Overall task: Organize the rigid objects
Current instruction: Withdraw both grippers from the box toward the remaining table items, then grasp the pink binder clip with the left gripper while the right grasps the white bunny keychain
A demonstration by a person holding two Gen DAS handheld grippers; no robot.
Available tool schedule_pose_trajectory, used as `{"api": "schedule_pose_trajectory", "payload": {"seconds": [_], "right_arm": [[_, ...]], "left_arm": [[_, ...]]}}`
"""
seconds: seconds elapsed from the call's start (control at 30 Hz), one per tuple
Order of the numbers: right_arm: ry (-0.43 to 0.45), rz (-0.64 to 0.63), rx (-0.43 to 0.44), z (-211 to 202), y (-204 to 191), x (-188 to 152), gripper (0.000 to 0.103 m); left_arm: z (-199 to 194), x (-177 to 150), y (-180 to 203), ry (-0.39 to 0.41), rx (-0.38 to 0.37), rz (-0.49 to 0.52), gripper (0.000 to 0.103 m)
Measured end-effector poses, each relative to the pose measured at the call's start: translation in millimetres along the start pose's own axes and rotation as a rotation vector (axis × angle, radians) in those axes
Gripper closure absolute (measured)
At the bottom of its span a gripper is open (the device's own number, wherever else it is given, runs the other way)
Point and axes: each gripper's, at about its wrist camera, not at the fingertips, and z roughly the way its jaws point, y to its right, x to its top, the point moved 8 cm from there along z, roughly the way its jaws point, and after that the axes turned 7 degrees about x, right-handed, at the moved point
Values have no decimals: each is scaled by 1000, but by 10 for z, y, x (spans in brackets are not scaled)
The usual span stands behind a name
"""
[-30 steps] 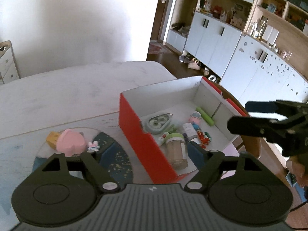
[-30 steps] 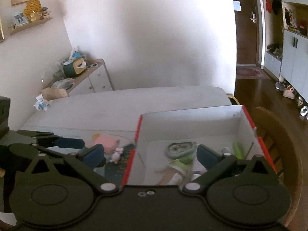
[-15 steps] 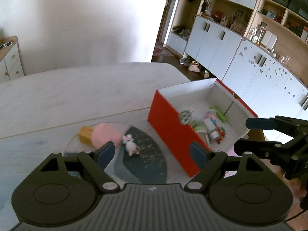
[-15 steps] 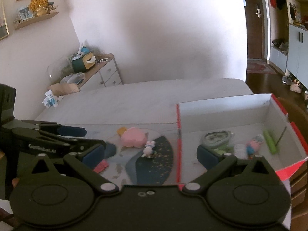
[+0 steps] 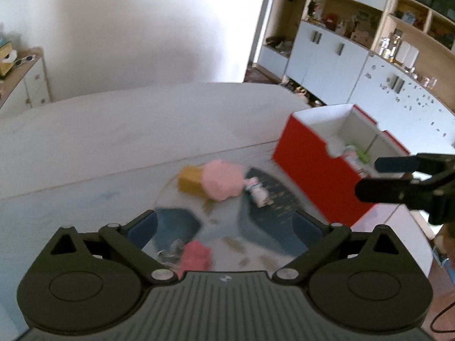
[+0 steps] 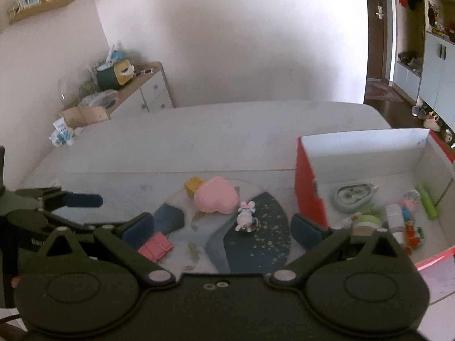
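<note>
White walls and pale cupboards surround a matte white desk (image 6: 199,142) that carries a round placemat and a box.

Left tongs (image 5: 224,224) hang over the placemat, their blue-padded jaws opening wide with nothing between them. Right tongs (image 6: 221,227) are spread wide too, empty, above the same mat.

Four loose things lie on the round placemat (image 6: 256,244), which is printed in dark blue, grey and gold flecks: one soft-looking pink heart-shaped case (image 6: 216,199), one small yellow block (image 6: 193,184) touching its far side, one tiny white bunny figure (image 6: 246,218) just beside the heart, and one flat pink folded piece (image 6: 155,247) nearest the tongs.

Beside the mat stands one cardboard box (image 6: 308,187), red outside and white inside. The right view looks into it: an oval grey-green case (image 6: 354,197), a green stick (image 6: 426,201), a little doll figure (image 6: 409,204) and several more small items. The blurred left view shows mostly its red wall (image 5: 310,170).
</note>
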Motion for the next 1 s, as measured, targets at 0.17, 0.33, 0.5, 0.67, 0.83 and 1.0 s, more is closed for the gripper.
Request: {"api": "schedule_pose_trajectory", "payload": {"seconds": [0.17,0.33,0.5,0.67,0.83,1.0], "right_arm": [[-48,-23,4,288,-86,-46,1],[-100,-37,-21,584,-97,-102,2],[-137,-60,-57,830,-48,-131,4],[-173,-49,-95,1067,95,-172,12],[-199,-42,-135,1242,236,-218,23],[-220,-42,-143,1360,302,-240,31]], "left_arm": [[191,-244,-197,-42,-34,-25,2],[355,-422,-205,-47,-3,42,2],[513,-506,-170,-36,39,103,2],[619,-539,-124,-33,33,122,2],[720,-564,-106,-37,45,135,2],[783,-569,-91,-31,47,151,5]]}}
